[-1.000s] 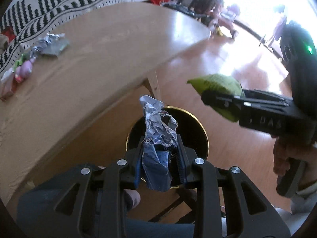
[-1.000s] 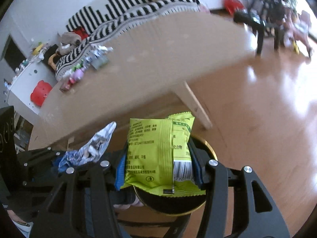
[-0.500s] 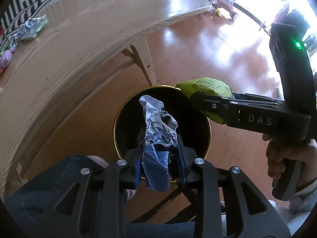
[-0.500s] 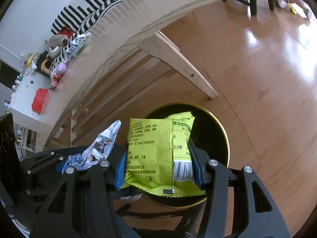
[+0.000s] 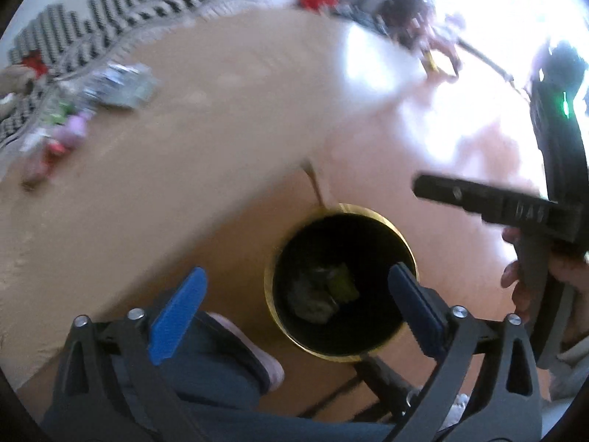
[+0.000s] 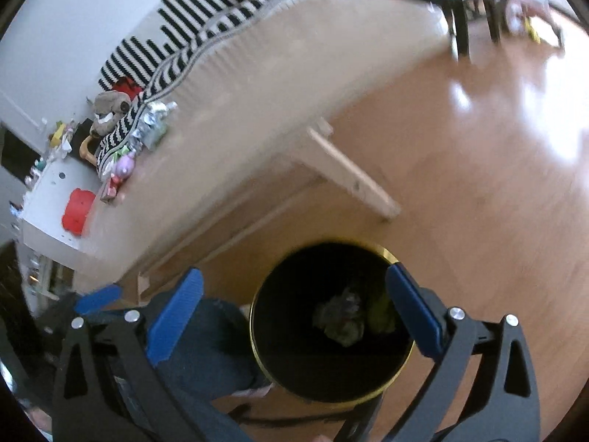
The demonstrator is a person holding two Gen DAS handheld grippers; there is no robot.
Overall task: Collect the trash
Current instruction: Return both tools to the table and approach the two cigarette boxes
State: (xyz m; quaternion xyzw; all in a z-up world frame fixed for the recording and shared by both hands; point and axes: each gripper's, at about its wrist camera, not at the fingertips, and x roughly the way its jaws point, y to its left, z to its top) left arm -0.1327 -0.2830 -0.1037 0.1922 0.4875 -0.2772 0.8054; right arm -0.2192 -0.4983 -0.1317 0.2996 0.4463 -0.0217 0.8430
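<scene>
A black bin with a gold rim [image 5: 399, 237] [image 6: 390, 254] stands on the floor beside the wooden table. Inside it lie a crumpled foil wrapper [image 5: 313, 300] [image 6: 342, 316] and a green snack packet [image 5: 340, 281] [image 6: 381, 315]. My left gripper [image 5: 294, 302] is open and empty above the bin. My right gripper [image 6: 294, 302] is open and empty above the bin too; its body shows in the left wrist view [image 5: 489, 202]. More wrappers [image 5: 117, 86] [image 6: 154, 125] lie at the far left of the table [image 5: 165, 154] [image 6: 257, 103].
A table leg [image 6: 353, 176] slants down to the wooden floor [image 6: 497, 191] near the bin. A striped sofa [image 6: 191, 25] lies behind the table. The person's leg in jeans [image 5: 217, 379] is left of the bin. Dark chairs [image 6: 460, 3] stand at the far right.
Both grippers have opened. The foil wrapper and the green packet left the jaws and now lie in the bin. Both views have tilted up toward the table.
</scene>
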